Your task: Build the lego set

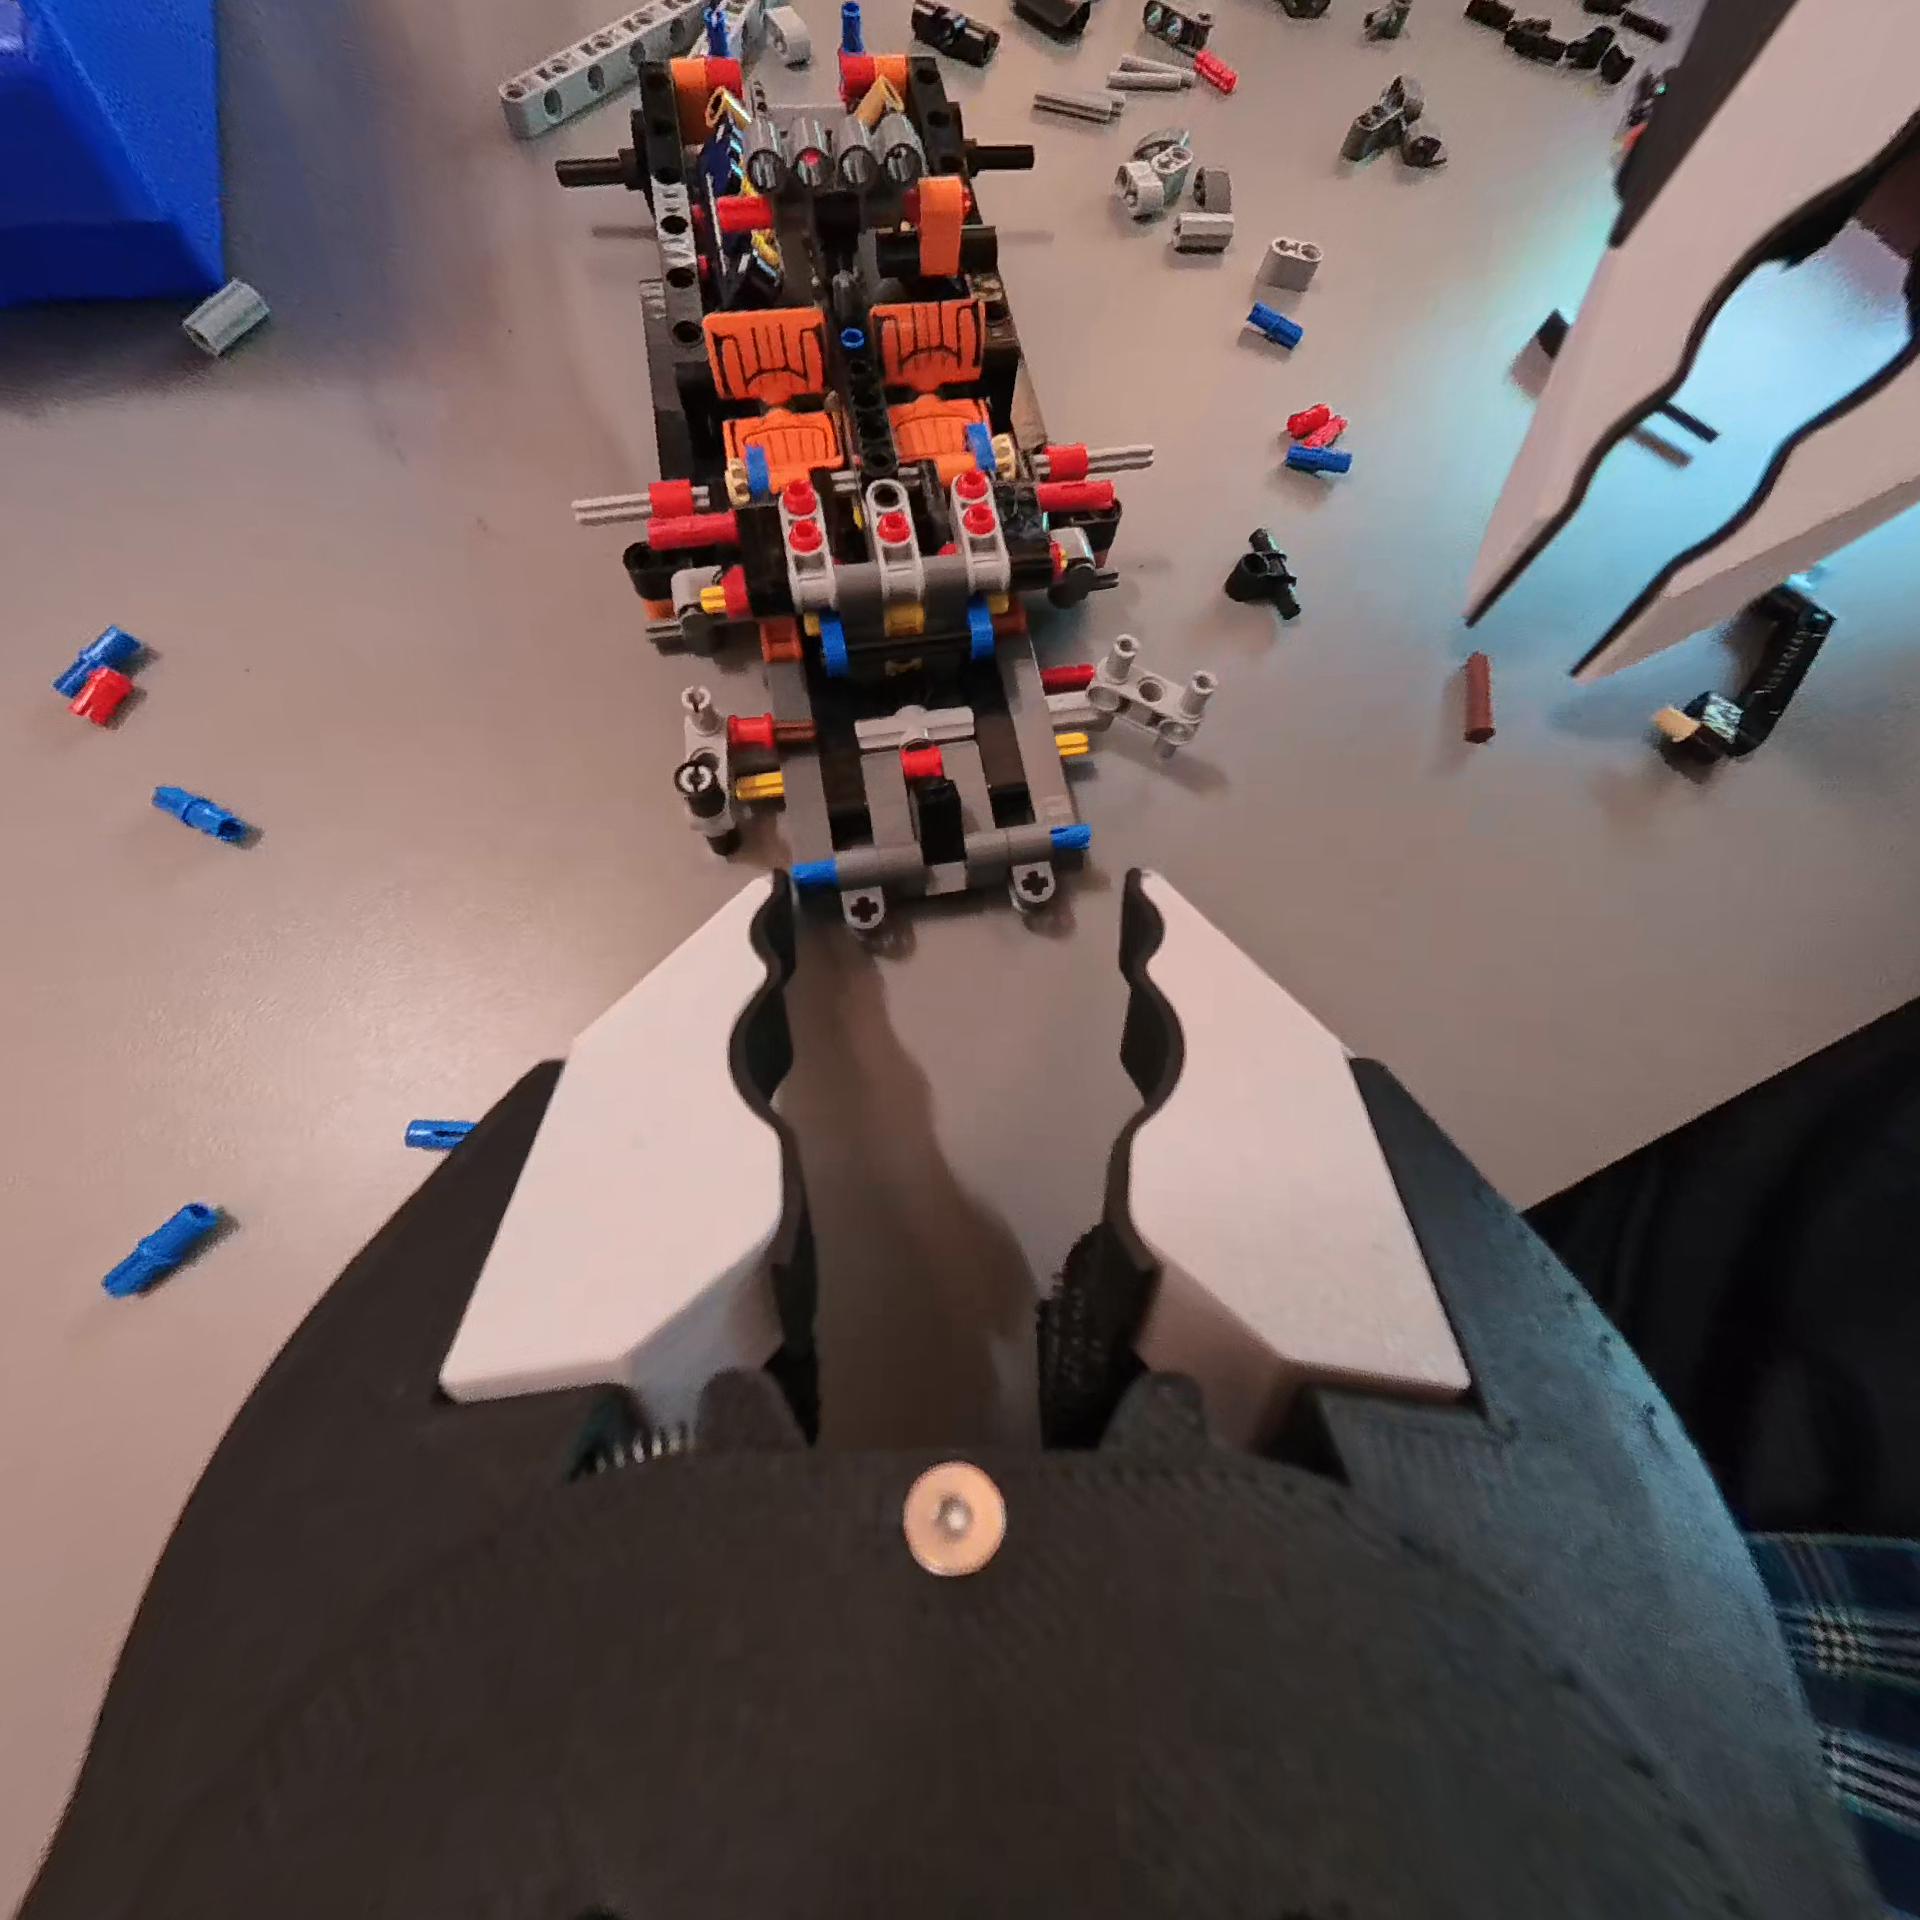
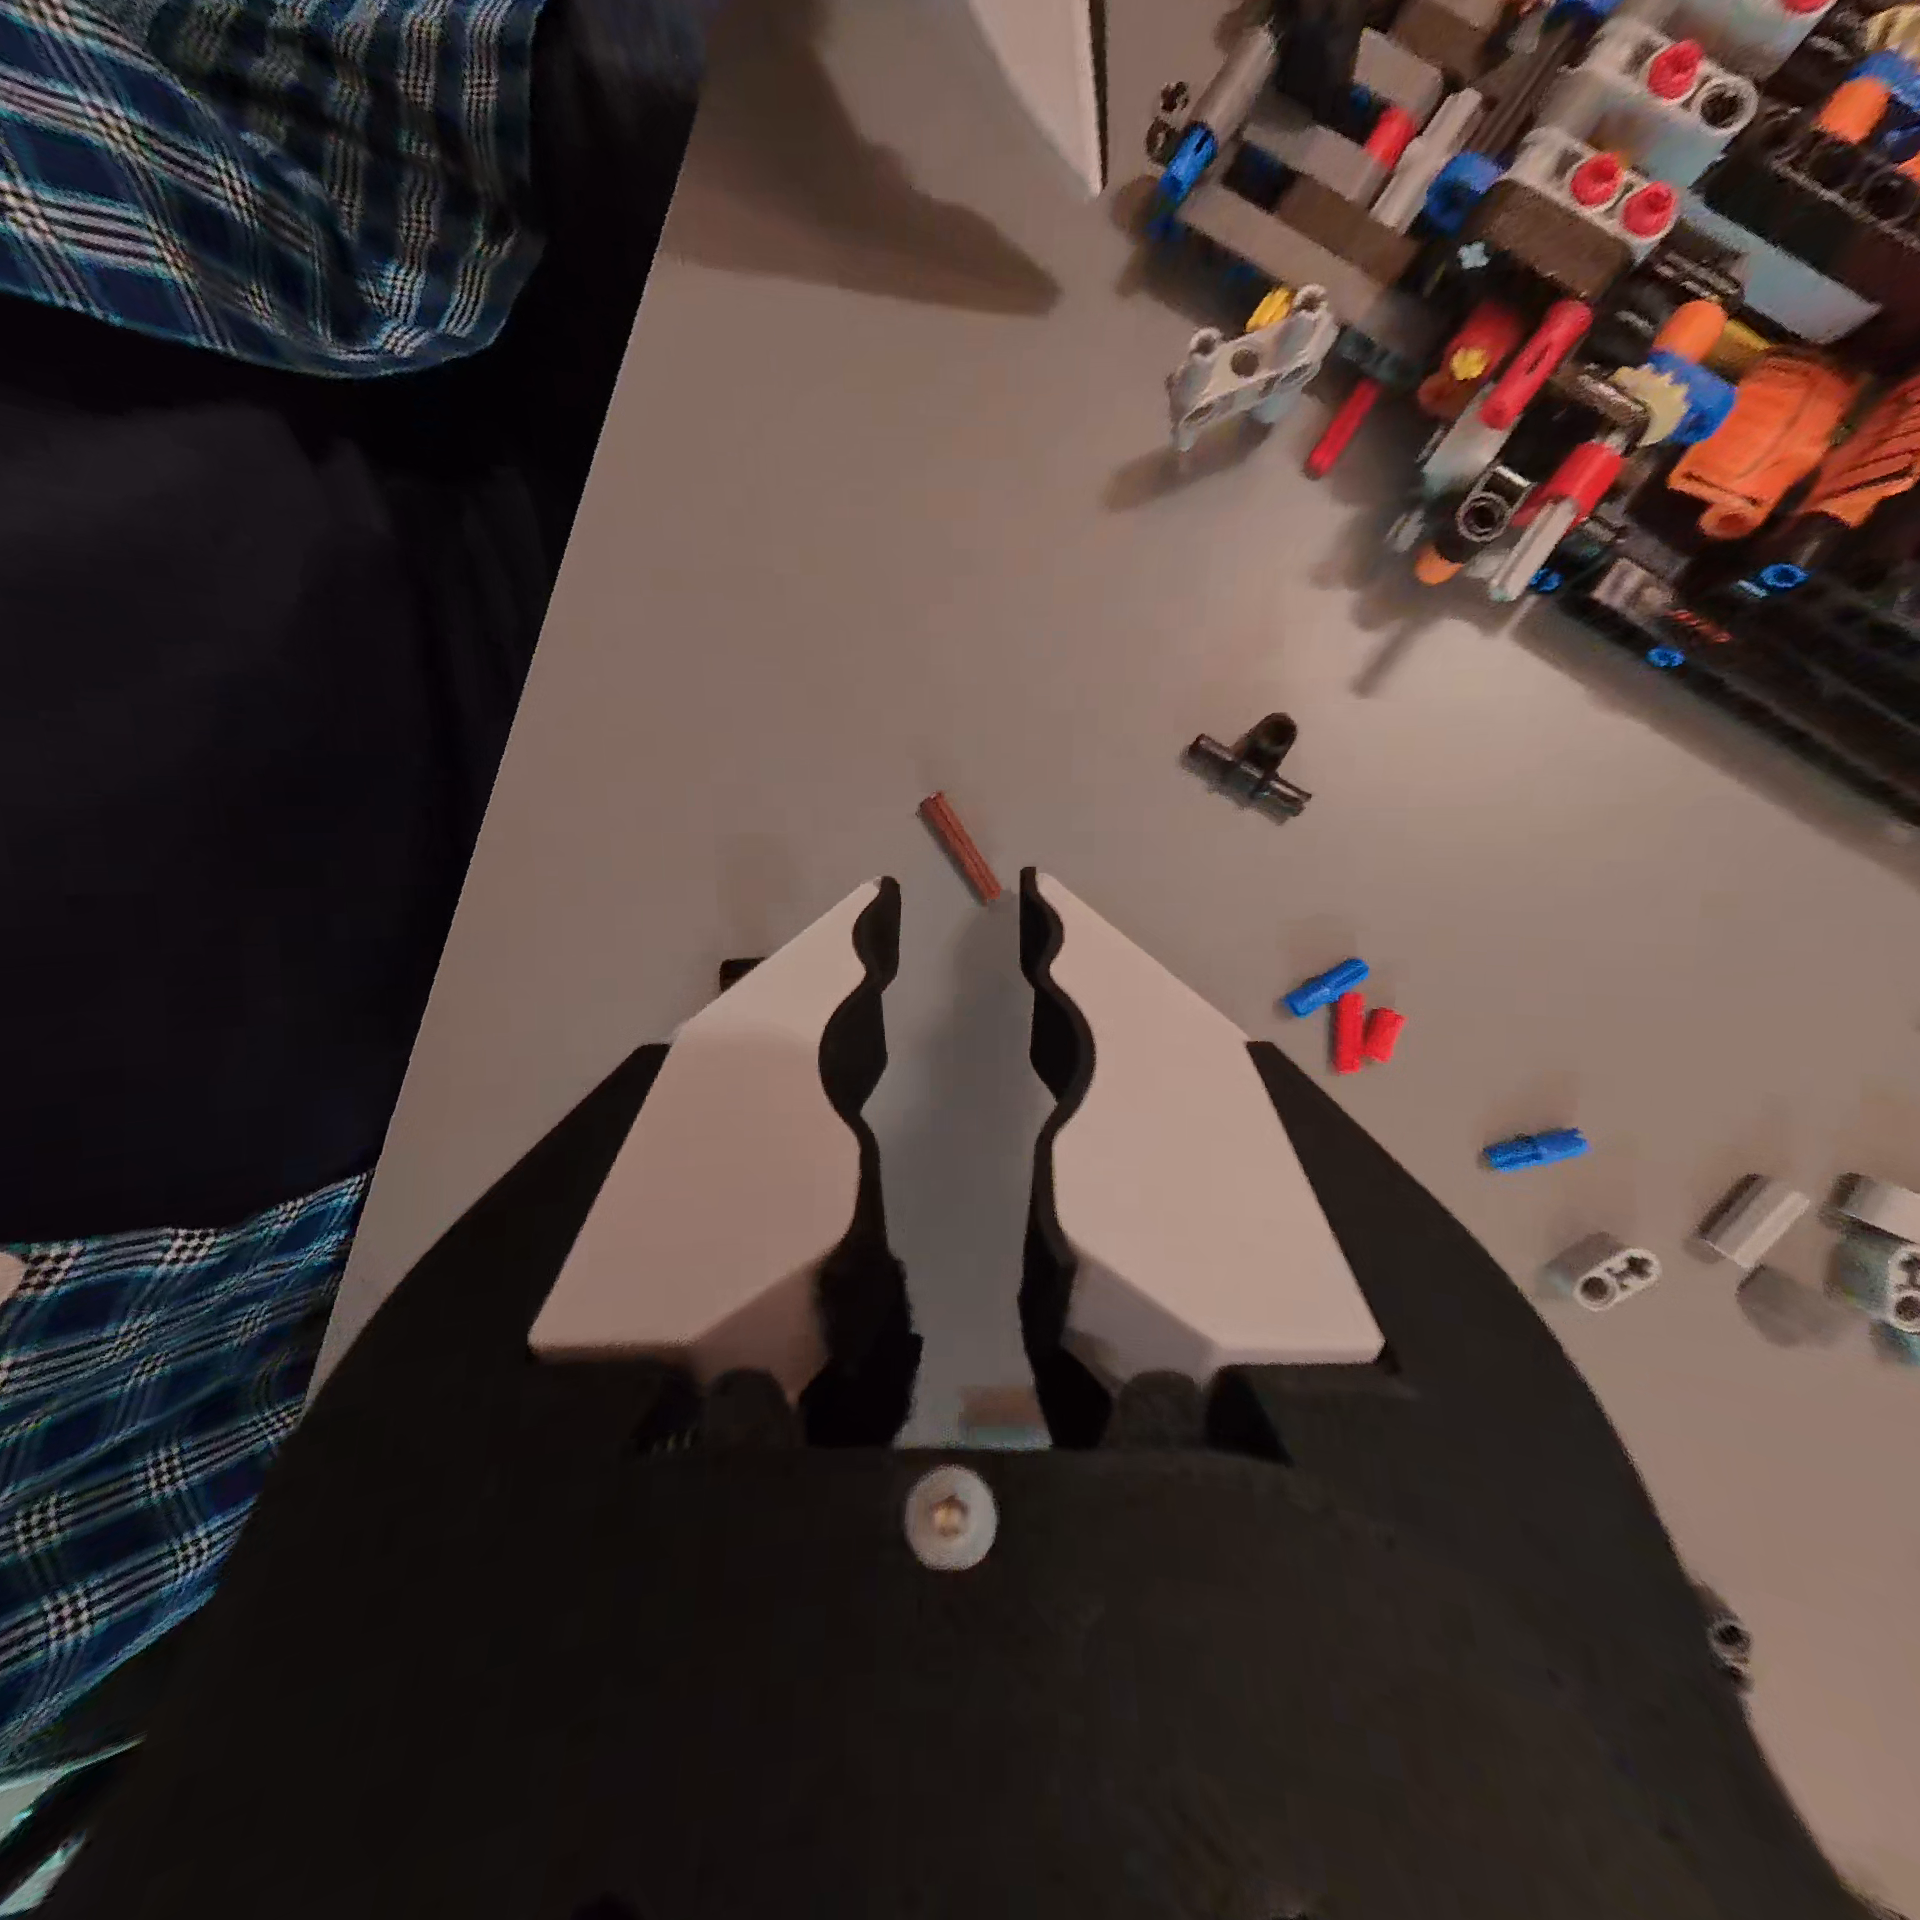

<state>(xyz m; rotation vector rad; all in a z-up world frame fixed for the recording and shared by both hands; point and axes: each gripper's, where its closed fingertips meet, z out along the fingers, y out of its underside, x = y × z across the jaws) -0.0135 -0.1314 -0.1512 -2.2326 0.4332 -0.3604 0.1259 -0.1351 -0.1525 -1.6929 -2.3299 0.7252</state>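
Note:
A half-built lego car chassis [image 1: 862, 499], black and grey with orange seats and red and blue pins, lies lengthwise on the grey table. My left gripper [image 1: 951, 883] is open and empty, its tips just short of the chassis's near end. My right gripper [image 2: 958, 883] is open and empty above the table, just behind a small brown axle [image 2: 958, 847]. The same axle [image 1: 1477, 696] lies right of the chassis in the left wrist view, where the right gripper [image 1: 1538, 644] comes in from the upper right. The chassis [image 2: 1621, 312] fills the right wrist view's upper right.
Loose pieces lie around: a black connector [image 2: 1247, 769], blue and red pins [image 2: 1340, 1013], grey connectors [image 1: 1164, 177], blue pins [image 1: 203, 816] at left, a grey beam [image 1: 592, 73]. A blue bin [image 1: 104, 156] stands far left. The table edge [image 2: 582, 644] and a person's plaid sleeve are near. My right gripper is the nearer one to the black connector [image 2: 1247, 769]: about 4 centimetres, against 10 centimetres.

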